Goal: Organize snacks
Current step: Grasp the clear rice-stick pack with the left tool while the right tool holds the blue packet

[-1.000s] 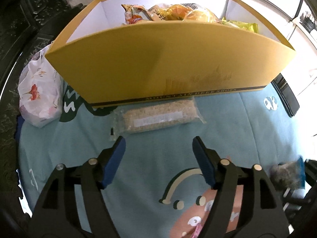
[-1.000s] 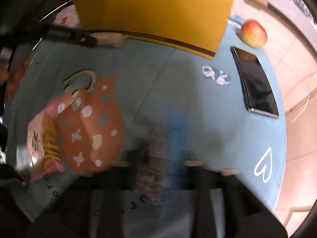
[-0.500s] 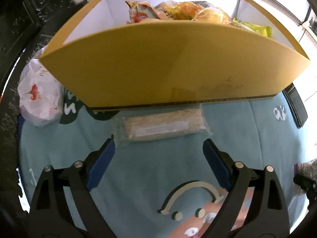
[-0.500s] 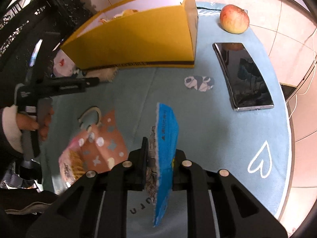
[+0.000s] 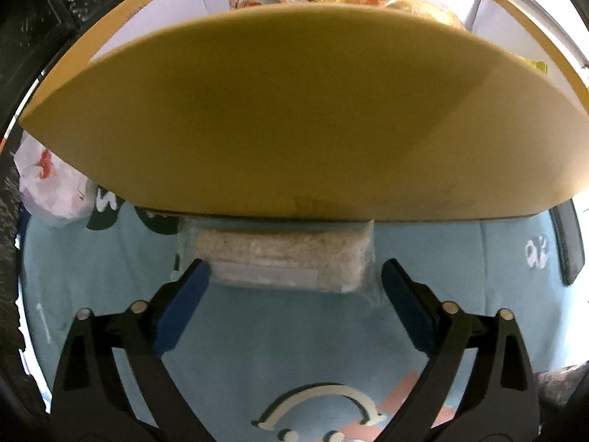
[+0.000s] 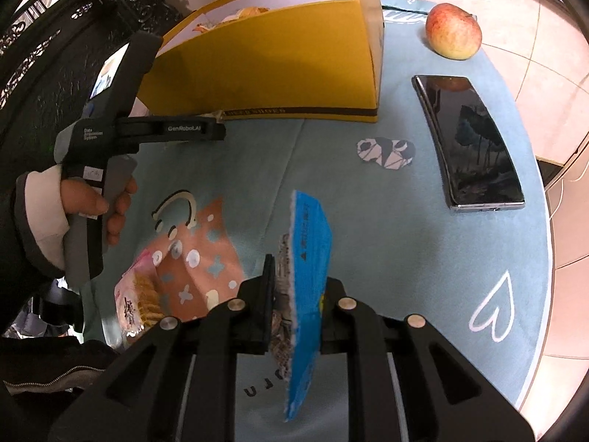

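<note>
A yellow box holding several snack bags stands on a blue mat; it also shows in the right wrist view. A clear pack of pale crisped-rice bars lies against the box's front wall. My left gripper is open, its blue pads at either end of the pack, not touching it. In the right wrist view the left gripper reaches the box's base. My right gripper is shut on a blue snack packet, held upright above the mat.
A pink cookie packet lies at the mat's near left. A phone and an apple lie to the right of the box. A white flowered bag sits left of the box.
My left gripper moved forward to the rice-bar pack and opened wider. My right gripper rose with the blue packet and steadied.
</note>
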### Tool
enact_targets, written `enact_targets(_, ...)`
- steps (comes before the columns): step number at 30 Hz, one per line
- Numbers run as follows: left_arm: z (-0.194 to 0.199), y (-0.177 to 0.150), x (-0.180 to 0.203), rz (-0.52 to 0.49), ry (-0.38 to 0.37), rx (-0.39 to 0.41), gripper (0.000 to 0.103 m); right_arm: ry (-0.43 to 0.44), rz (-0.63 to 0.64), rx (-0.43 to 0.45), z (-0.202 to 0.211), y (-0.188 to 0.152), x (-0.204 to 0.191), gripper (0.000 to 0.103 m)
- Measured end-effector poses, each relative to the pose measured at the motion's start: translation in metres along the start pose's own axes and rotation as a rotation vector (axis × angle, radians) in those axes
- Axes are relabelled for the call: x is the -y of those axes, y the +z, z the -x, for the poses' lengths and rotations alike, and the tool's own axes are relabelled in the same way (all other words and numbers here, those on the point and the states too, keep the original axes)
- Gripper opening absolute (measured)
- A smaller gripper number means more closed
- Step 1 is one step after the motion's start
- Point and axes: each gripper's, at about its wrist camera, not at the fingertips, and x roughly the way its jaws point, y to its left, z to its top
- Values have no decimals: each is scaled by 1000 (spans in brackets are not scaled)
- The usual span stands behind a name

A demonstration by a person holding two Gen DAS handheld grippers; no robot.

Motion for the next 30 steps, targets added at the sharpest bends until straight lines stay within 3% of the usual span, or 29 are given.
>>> enact_targets(1, 1, -1, 2, -15, 19, 8, 82, -2, 2, 0, 0, 1, 1, 16)
enact_targets(3, 3, -3, -2, -16, -14, 18, 76, 1, 2, 2, -1, 4, 1, 16)
enact_targets(4, 7, -4, -4, -22, -33, 27, 66, 3, 3, 4, 0, 4, 2, 16)
enact_targets(6, 12, -8, -10, -18, -59, 27, 59, 11, 8, 6, 0, 6, 0, 16)
enact_targets(10, 10, -16, -21, 17, -139, -16, 35, 28, 19, 7, -1, 10, -4, 16)
enact_targets(14, 1, -22, -29, 37, -167, -40, 23, 45, 36, 2, -2, 14, -10, 17)
enact_targets(23, 11, -48, -67, 126, -226, -76, 25, 68, 43, -4, -2, 16, -13, 17)
enact_targets(24, 15, -47, -68, 132, -235, -67, 28, 69, 43, -3, -3, 17, -13, 17)
enact_targets(26, 25, -39, -67, 151, -245, -45, 70, 71, 44, -4, -5, 19, -13, 17)
enact_targets(30, 17, -22, -73, 199, -222, -19, 72, 74, 56, -10, -6, 20, -15, 17)
